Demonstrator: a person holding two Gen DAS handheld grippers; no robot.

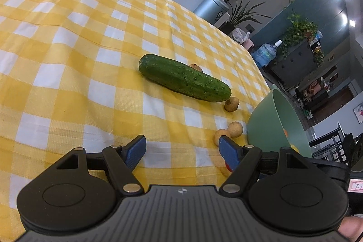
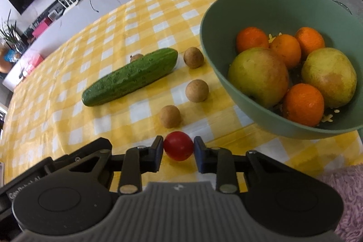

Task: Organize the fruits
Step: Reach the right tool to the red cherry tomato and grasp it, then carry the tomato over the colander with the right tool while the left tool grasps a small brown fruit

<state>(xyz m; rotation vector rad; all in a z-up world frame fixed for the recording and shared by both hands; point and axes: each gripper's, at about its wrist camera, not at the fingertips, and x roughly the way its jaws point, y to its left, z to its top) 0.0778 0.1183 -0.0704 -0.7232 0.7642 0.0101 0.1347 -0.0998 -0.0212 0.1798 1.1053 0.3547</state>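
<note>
The right gripper pinches the cherry tomato on the desk; next lift it into the green bowl. The left gripper hangs wide open, empty.

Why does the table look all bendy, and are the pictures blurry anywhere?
Left wrist view: the fisheye lens curves the checked tablecloth and tilts the room; ceiling lights glare at top right; the cucumber looks sharp. Right wrist view: the same curving; the bowl and cherry tomato are clear, while the far counter is softer.
</note>
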